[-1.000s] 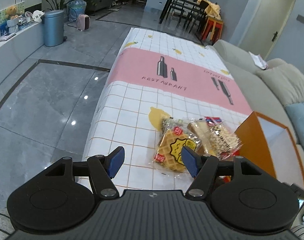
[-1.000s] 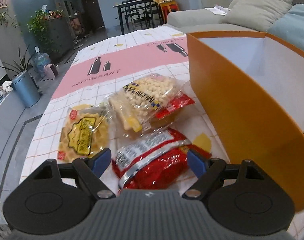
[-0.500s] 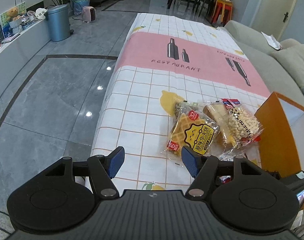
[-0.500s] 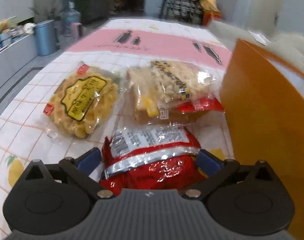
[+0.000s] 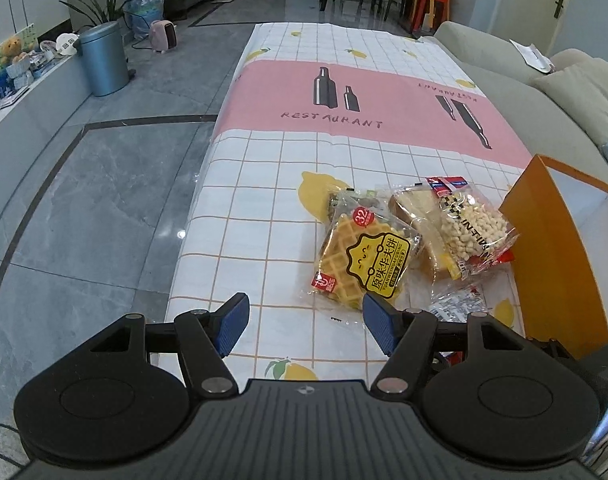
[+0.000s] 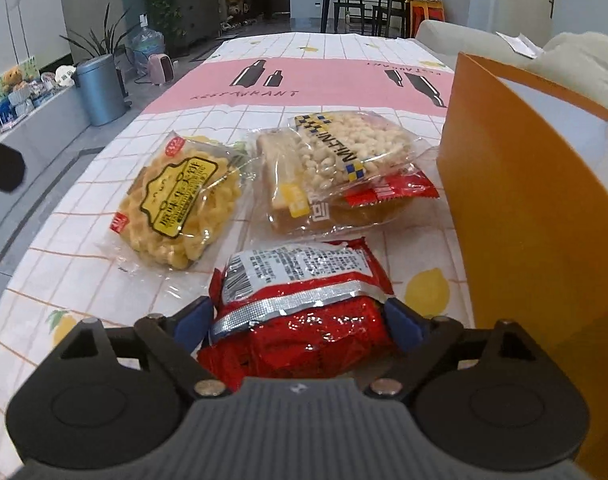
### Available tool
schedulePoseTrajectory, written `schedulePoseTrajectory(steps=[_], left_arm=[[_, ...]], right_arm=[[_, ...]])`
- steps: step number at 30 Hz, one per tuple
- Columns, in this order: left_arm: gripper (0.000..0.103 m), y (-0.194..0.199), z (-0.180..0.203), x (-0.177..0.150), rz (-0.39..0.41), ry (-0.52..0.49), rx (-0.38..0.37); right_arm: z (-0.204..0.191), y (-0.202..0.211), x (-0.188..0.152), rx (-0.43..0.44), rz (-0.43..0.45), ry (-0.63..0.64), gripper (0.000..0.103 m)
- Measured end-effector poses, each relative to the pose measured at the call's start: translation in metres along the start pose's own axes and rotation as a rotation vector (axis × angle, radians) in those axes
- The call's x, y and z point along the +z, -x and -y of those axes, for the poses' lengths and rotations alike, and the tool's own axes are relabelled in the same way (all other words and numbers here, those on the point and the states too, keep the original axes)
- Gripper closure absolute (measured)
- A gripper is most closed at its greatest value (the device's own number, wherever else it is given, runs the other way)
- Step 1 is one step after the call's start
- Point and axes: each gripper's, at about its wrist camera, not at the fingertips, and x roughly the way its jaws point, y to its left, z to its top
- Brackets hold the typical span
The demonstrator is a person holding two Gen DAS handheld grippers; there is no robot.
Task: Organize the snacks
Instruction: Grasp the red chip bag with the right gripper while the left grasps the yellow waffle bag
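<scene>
Red snack bag (image 6: 299, 312) lies on the table near its front edge, just left of the orange box (image 6: 536, 216). Right gripper (image 6: 299, 320) straddles it w/ a blue pad at each side; pads look touching or nearly so, but can't tell if it's clamped yet. Prob light, crinkly foil, soft & air-puffed, slippery; contents likely crushable. Best hold: across the mid body or the flat sealed seam, gentle squeeze. Behind it: waffle pack (image 6: 179, 204) to the left; a clear pack of puffed bits (image 6: 352, 148) stacked on a cake pack (image 6: 287, 196) and a smaller red pack (image 6: 392, 192). Left gripper (image 5: 304, 328) hovers released, nothing btwn its pads, over the tablecloth (image 5: 263, 216) near the table's left edge. Hidden: bag's near end under the gripper body, the box's inside mostly out of sight, label text on the red bag unreadable.
</scene>
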Motion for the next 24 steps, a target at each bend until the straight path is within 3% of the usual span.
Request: schedulePoseTrajectory(steps=[8, 15, 19, 24], left_arm=[[0.026, -0.004, 0.004, 0.003, 0.006, -0.022, 0.048], [0.026, -0.01, 0.017, 0.015, 0.109, -0.079, -0.056], [0.026, -0.026, 0.031, 0.018, 0.102, -0.13, -0.132], [0.026, -0.054, 0.059, 0.013, 0.045, -0.189, -0.143]], right_arm=[[0.003, 0.028, -0.003, 0.039, 0.036, -0.012, 0.014], [0.014, 0.035, -0.005, 0.077, 0.047, -0.016, 0.014], [0.022, 0.035, -0.01, 0.124, 0.056, -0.018, 0.014], [0.024, 0.025, -0.023, 0.152, -0.001, -0.001, 0.015]])
